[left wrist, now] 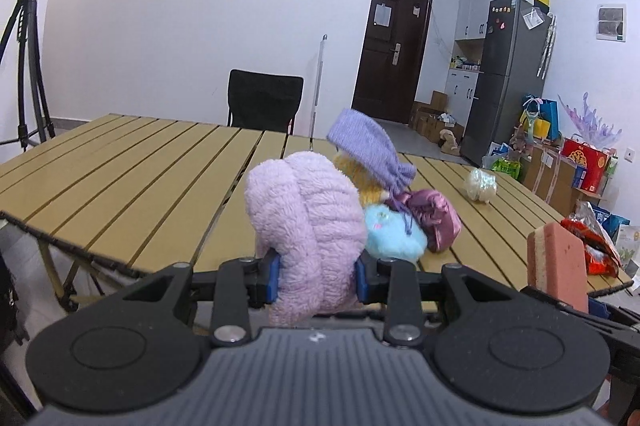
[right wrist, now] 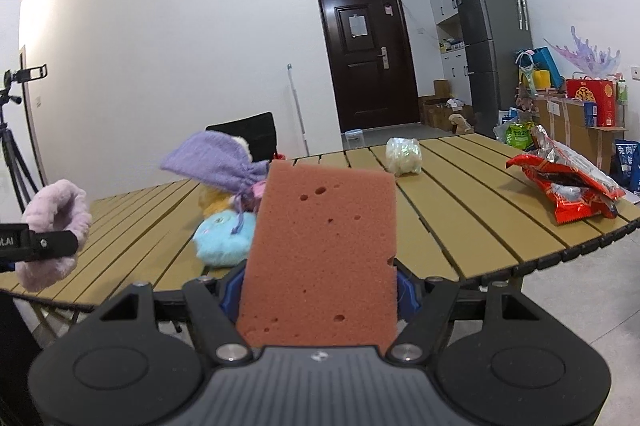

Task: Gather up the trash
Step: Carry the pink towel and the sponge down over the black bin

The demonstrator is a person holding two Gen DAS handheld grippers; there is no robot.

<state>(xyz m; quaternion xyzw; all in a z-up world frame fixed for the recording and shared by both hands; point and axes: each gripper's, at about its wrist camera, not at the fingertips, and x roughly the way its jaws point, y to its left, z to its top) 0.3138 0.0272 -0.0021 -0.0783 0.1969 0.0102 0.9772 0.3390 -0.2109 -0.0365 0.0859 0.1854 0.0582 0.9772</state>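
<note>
My left gripper (left wrist: 318, 276) is shut on a fluffy pink fabric ring (left wrist: 308, 226), held upright at the table's near edge; it also shows in the right wrist view (right wrist: 56, 222). My right gripper (right wrist: 318, 290) is shut on a reddish-brown sponge (right wrist: 324, 258), held upright; the sponge also shows in the left wrist view (left wrist: 556, 268). On the table lie a red snack wrapper (right wrist: 568, 186) at the right edge and a crumpled clear plastic ball (right wrist: 403, 156) near the far side.
The wooden slat table (left wrist: 120, 178) carries a pile: a purple knit drawstring pouch (left wrist: 368, 146), a blue plush (left wrist: 394, 236), a yellow plush (left wrist: 370, 186) and a mauve satin pouch (left wrist: 438, 222). A black chair (left wrist: 264, 98) stands behind. A tripod (left wrist: 28, 46) stands left.
</note>
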